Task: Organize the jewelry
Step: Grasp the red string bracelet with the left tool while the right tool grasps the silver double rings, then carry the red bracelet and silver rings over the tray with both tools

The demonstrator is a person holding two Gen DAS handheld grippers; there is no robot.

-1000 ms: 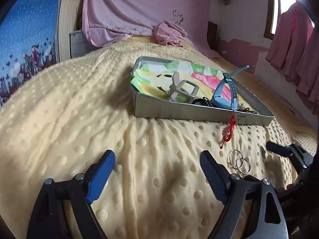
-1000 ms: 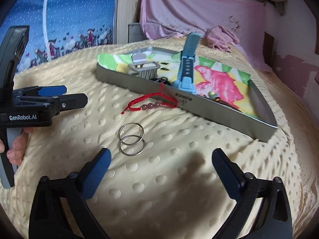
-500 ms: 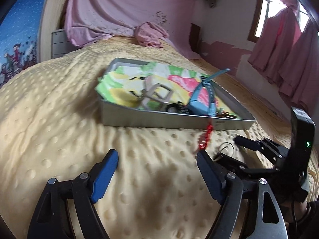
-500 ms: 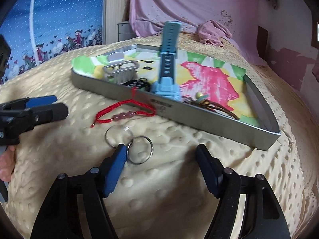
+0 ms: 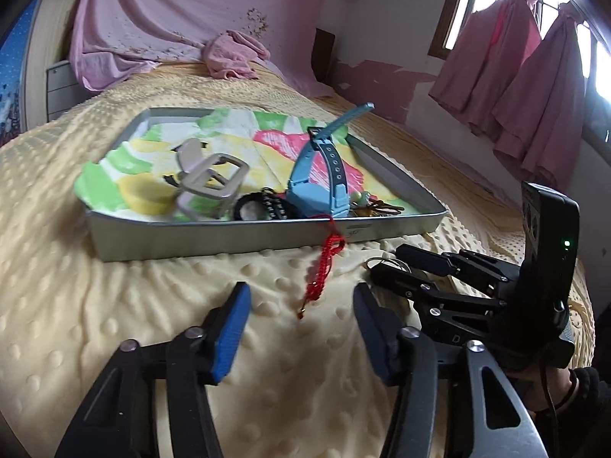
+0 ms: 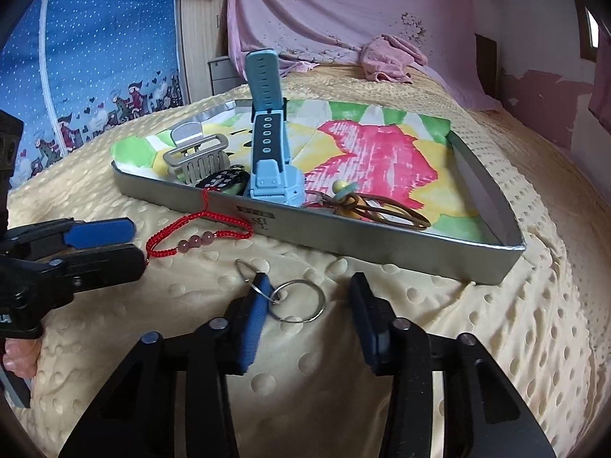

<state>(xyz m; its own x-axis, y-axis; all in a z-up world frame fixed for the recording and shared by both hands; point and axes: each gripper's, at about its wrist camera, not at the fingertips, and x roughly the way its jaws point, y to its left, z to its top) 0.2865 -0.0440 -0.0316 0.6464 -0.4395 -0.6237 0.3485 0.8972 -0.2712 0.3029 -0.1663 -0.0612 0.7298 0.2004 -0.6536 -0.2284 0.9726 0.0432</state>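
Through the left wrist camera, the left gripper (image 5: 301, 318) is hovering low over the yellow dotted blanket (image 5: 114, 305) on the bed; its jaws have just been closing and are standing released, gripping nothing. The loose end of the red cord bracelet (image 5: 324, 267) is lying between them, just ahead of the tips, while its other end is hanging over the near wall of the metal tray (image 5: 191, 240). The tray is holding a blue watch (image 5: 324, 183) with its strap sticking up, a grey hair claw (image 5: 208, 183), a dark beaded piece and some brown cords, all on a flowered liner. To the right, the right gripper (image 5: 393, 267) is pointing at two metal rings (image 5: 382, 263), which are mostly hidden behind its tips.

Through the right wrist camera, the right gripper (image 6: 305, 305) is also low over the blanket, its jaws just having been closing yet not clamped. One ring (image 6: 299, 301) is lying flat between them; the other ring (image 6: 250, 273) is tilting up against the left blue pad (image 6: 254, 320). The left gripper (image 6: 137, 242) is sitting at the left, its tips just beside the bracelet's (image 6: 198, 234) loop.
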